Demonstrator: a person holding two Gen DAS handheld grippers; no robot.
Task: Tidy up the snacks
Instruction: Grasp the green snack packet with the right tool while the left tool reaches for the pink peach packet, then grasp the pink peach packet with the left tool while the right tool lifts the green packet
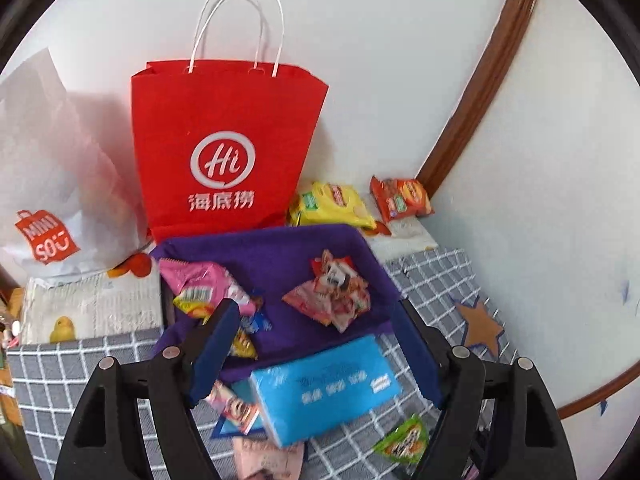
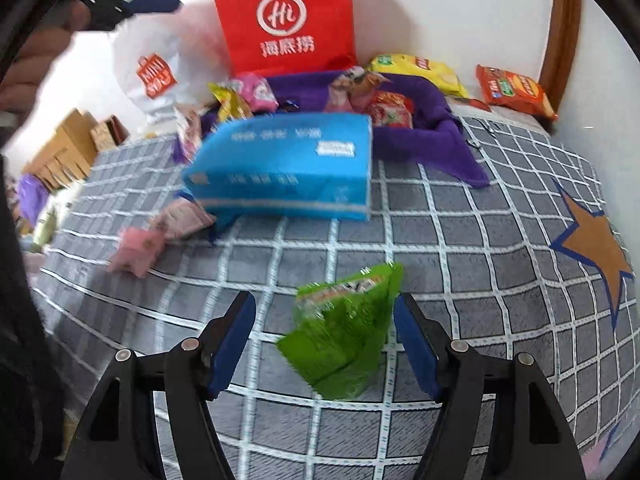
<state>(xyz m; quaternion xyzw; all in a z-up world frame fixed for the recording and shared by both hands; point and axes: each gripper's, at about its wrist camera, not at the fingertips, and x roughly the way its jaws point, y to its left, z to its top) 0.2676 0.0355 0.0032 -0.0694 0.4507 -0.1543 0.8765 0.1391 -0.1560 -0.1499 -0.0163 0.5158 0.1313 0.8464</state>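
From the left wrist, the left tongs [image 1: 316, 344] hang apart over the purple tray [image 1: 280, 252], nothing between them; snack packets [image 1: 340, 292] lie inside it, and a blue tissue pack [image 1: 326, 396] rests at its near edge on the checked bed cover [image 1: 432, 280].

From the right wrist, the right tongs [image 2: 324, 344] stand apart around a green packet [image 2: 344, 332] on the cover, pads not pressing it. A red bag [image 2: 284, 16] stands behind the tray.

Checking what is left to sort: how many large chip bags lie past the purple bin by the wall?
2: a yellow chip bag just behind the purple bin, and an orange chip bag beside it nearer the corner. Others could hide behind the red bag.
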